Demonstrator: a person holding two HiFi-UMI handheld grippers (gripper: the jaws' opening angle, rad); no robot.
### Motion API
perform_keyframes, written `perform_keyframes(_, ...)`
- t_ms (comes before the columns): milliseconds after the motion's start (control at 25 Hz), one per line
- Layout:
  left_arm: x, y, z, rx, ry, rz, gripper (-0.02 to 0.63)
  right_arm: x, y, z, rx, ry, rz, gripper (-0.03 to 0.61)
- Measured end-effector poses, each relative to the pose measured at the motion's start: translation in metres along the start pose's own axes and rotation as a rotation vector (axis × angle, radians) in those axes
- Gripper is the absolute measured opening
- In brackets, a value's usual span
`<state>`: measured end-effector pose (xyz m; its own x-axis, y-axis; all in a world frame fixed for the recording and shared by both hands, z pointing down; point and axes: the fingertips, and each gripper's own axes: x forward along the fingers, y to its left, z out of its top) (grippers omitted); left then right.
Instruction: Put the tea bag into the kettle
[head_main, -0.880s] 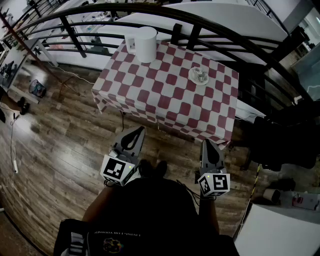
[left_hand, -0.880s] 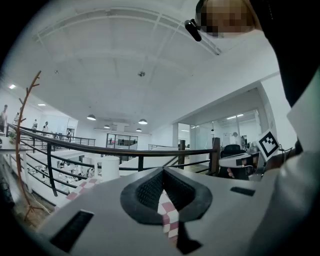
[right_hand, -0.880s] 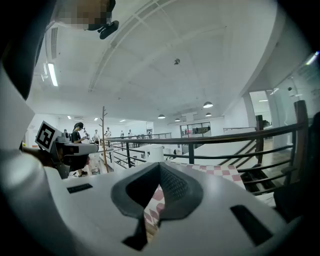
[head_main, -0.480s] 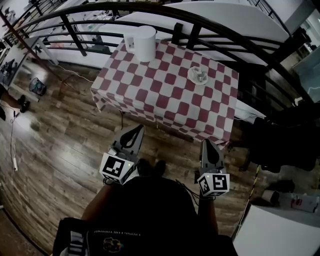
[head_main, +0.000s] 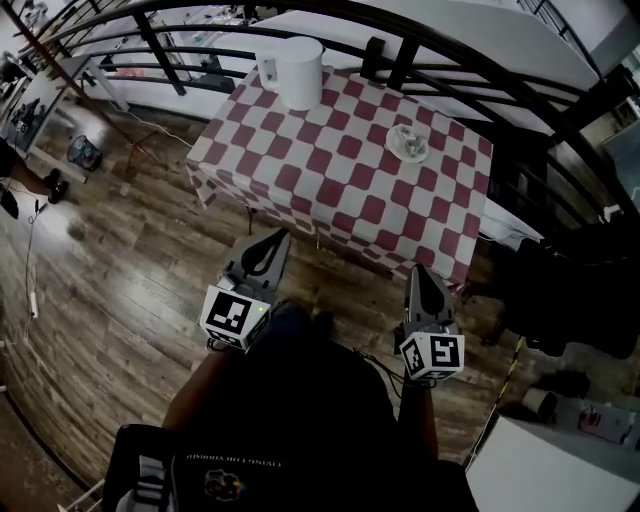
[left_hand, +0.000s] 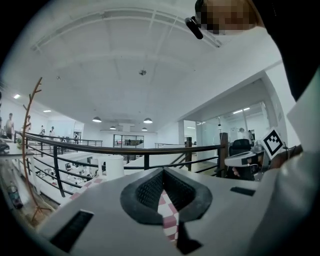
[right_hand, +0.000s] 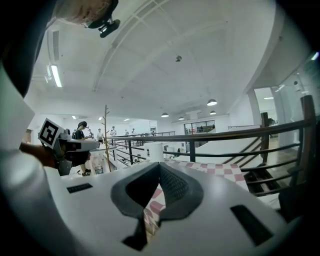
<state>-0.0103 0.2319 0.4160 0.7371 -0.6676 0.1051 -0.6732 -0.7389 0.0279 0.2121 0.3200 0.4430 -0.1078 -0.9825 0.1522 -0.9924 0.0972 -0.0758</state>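
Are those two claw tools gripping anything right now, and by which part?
Nothing is held. The left gripper and the right gripper both have their jaws shut and empty.

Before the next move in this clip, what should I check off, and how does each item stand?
1. Left gripper empty, jaws together: ok.
2. Right gripper empty, jaws together: ok.
3. Kettle upright at the far left corner of the table: ok.
4. Tea bag on the small dish: cannot tell, contents too small.
5. Grippers over the table: not ok, both short of its near edge.
6. Kettle open at the top: cannot tell.
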Motion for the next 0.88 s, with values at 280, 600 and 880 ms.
perform_keyframes(280,0.013,0.035,-0.002,-0.008,0.022,0.04,0.003,0.028,-0.003,0.006,0.02,-0.003,0.014,0.011)
perform_keyframes(600,0.072,0.126,0.007,0.011,0.033,0.028,0.003,0.104,-0.002,0.017,0.029,0.011,-0.046,0.011)
perform_keyframes(880,0.124,0.206,0.014,0.021,0.05,-0.039,0.003,0.19,0.024,0.039,0.016,0.002,-0.082,0.011)
